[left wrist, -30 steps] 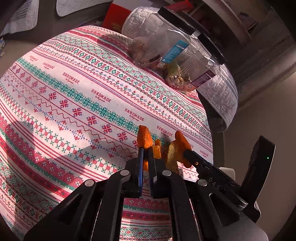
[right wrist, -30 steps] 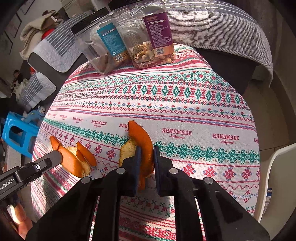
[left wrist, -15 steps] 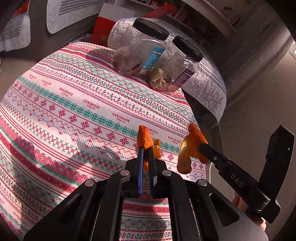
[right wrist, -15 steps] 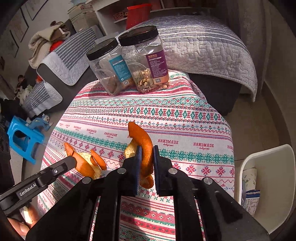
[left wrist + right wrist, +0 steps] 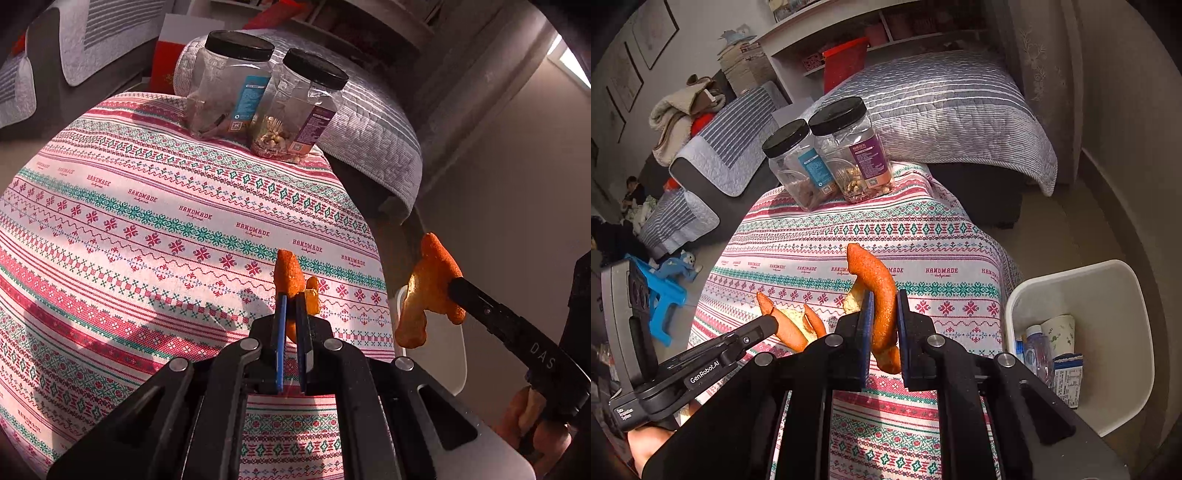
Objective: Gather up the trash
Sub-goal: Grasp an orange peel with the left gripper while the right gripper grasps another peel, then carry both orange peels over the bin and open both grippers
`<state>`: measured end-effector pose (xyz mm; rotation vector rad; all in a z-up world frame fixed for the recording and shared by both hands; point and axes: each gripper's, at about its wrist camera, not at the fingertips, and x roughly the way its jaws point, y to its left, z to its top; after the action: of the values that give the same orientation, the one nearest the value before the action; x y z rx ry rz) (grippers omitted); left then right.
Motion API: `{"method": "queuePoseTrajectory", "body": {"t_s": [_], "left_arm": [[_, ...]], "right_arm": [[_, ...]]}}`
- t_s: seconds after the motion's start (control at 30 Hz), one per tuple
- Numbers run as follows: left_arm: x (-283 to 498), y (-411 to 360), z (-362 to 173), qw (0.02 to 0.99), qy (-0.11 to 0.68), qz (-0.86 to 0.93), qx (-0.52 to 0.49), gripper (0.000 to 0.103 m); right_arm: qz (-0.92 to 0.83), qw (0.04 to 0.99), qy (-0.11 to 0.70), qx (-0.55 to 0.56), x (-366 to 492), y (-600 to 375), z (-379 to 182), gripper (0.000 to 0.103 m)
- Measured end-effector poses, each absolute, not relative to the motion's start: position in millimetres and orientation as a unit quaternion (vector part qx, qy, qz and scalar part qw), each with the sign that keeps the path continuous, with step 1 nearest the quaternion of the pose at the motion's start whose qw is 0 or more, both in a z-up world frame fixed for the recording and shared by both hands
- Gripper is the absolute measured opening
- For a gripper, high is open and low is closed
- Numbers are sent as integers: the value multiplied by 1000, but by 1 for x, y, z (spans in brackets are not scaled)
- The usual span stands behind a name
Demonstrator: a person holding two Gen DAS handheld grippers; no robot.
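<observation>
1. The right gripper (image 5: 882,325) has its fingers closed on a curled strip of orange peel (image 5: 877,291); the left gripper (image 5: 290,314) pinches a smaller orange peel piece (image 5: 288,273) between fully closed fingers.
2. Compared with a second ago, both peels have been lifted clear of the bench (image 5: 147,229) and hang above its right end, with more of the room in view.
3. A white trash bin (image 5: 1108,288), out of sight a second ago, now shows just beside the bench on the right, holding a paper cup (image 5: 1060,328), a bottle and a carton.
4. The bench wears a red, green and white patterned cloth printed "HANDMADE".
5. Two black-lidded clear snack jars (image 5: 827,155) stand touching at its far edge.
6. Behind them is a bed with a grey striped quilt (image 5: 953,107); a blue stool (image 5: 661,295) sits on the floor at left.
</observation>
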<state>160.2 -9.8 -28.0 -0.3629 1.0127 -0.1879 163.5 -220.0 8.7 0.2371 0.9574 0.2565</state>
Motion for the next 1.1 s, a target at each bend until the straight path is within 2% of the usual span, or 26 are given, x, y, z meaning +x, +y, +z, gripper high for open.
{"method": "queuePoseTrajectory", "body": {"t_s": [0.43, 0.83, 0.97, 1.0, 1.03, 1.07, 1.1], "left_arm": [[142, -92, -29, 844, 492, -150, -153, 5], [127, -220, -45, 817, 509, -228, -143, 5], [131, -252, -59, 813, 512, -250, -121, 6], [132, -258, -62, 813, 513, -252, -113, 6], [134, -262, -66, 808, 518, -257, -108, 7], [136, -263, -68, 803, 524, -262, -109, 12], [137, -262, -69, 802, 526, -261, -111, 20]], "right_arm": [[77, 872, 452, 173, 131, -296, 19, 12], [-62, 864, 462, 190, 115, -391, 9, 12], [-68, 856, 469, 206, 115, -399, 0, 16], [-73, 855, 470, 206, 114, -401, 0, 19], [-79, 855, 469, 206, 114, -402, 0, 28], [-89, 856, 465, 208, 113, -404, 1, 53], [-98, 858, 459, 209, 111, -406, 3, 59]]}}
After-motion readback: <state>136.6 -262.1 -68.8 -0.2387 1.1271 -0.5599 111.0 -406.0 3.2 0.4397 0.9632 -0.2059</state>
